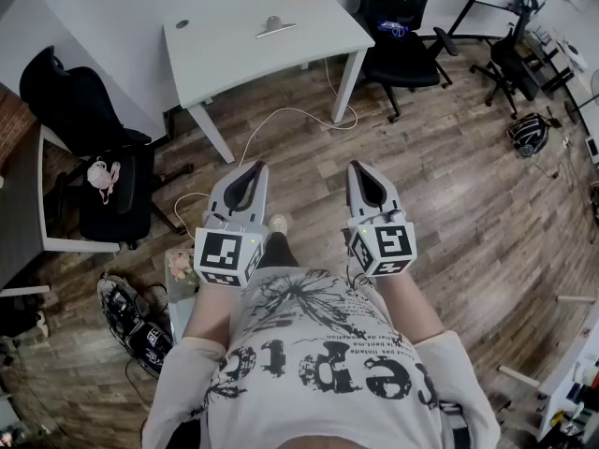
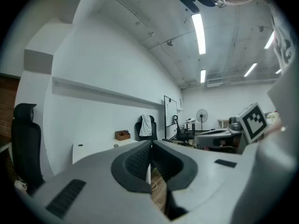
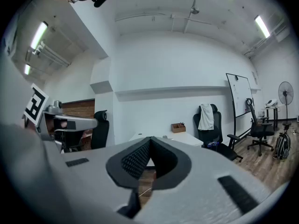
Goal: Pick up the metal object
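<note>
On the table [image 1: 234,54] ahead, near its far edge, the metal object [image 1: 272,28] lies untouched and well apart from both grippers. By the look of it, nothing of the pick-up is done yet: the approach, the opening of a gripper, the grasp and the lift are all left. Between the person and the table lies a stretch of wooden floor [image 1: 440,176] with a pale cable [image 1: 281,112] trailing across it. The person stands with both forearms held forward, side by side, and the grippers point toward the table, roughly level with each other. The left gripper [image 1: 254,165] has its jaws pressed together with nothing between them; in its own view the dark pads meet along one line. The right gripper [image 1: 359,165] is likewise closed and empty. Either one would have to open before it could take the object, and which is meant to do so cannot be told.
</note>
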A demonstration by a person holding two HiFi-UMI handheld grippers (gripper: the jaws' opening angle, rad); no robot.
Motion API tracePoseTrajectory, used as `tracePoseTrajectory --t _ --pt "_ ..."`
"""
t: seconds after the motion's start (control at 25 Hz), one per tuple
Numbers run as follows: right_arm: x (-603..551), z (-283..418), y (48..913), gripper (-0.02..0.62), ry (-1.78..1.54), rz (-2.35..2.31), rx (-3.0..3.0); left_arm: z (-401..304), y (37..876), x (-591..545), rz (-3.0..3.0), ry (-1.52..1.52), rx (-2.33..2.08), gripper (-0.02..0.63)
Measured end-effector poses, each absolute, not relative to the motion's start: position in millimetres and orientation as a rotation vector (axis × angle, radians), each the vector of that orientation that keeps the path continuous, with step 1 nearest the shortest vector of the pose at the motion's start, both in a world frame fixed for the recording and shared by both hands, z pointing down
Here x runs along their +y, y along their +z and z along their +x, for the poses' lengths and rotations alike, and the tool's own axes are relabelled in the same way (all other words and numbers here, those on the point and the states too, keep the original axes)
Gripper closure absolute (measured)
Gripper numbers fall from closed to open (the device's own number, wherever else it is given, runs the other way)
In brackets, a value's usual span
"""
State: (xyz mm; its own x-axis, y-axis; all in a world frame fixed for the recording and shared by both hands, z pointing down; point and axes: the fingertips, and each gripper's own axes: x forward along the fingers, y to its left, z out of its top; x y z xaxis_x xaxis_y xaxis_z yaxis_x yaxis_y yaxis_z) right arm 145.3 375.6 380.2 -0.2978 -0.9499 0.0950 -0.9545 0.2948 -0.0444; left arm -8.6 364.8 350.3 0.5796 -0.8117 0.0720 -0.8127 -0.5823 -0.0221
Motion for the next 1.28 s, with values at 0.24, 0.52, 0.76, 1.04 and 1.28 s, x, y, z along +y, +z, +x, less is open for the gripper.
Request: tracePoseTrajectory --t 0.24,0.52,0.76,1.04,1.28 --pt "370.3 145.7 380.2 0.606 0.144 1.841 -2.491 -6.7 351.0 357.0 2.785 0.124 -1.416 0.595" --pt "359.0 152.6 391.5 0.606 0.216 1.856 -2.481 1.2 360.1 347.7 2.787 0.154 -1.386 0.595" --pt "316.1 149.6 401.0 0.606 0.282 1.866 -2.479 -8.0 369.7 310.1 2.762 0.153 -1.391 0.595" --pt "216.3 116.9 408.3 0.605 0.285 1.817 -2.469 -36.6 372.5 219.1 2.779 0.138 -1.403 0.595" --pt "126.1 90.5 400.3 0.606 0.304 1.806 -2.460 -71.0 358.9 134.0 2.762 0.102 -1.440 0.595"
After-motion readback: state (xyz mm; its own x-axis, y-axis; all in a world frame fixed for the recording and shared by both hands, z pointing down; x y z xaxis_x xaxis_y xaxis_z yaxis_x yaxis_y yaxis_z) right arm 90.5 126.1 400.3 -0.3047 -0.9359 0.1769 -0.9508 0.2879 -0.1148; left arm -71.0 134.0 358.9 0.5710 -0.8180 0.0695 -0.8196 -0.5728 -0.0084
